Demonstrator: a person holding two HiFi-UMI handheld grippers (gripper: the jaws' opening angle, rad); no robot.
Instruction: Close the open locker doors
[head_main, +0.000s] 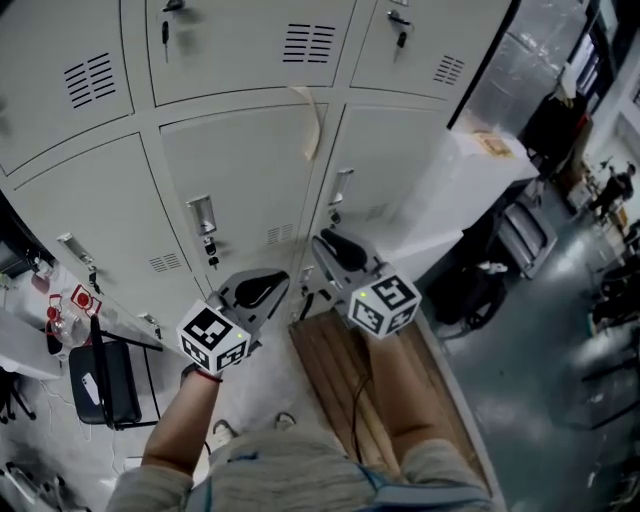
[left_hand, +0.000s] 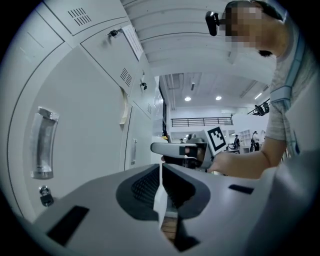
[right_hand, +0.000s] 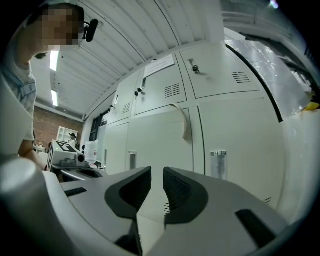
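Hovering beside seemingly flush locker doors (head_main: 235, 170) with left gripper (left_hand: 161, 170) pinched together, right gripper (right_hand: 157, 175) narrowly parted, both empty, risking clipping a handle (head_main: 202, 214) by pushing blind.

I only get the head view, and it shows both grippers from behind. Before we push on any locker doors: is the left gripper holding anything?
Observer: No. The left gripper view shows the left gripper with its jaws together and nothing between them.
Operator: And the right one?
Observer: The right gripper view shows the right gripper with its jaws slightly apart and the gap empty.
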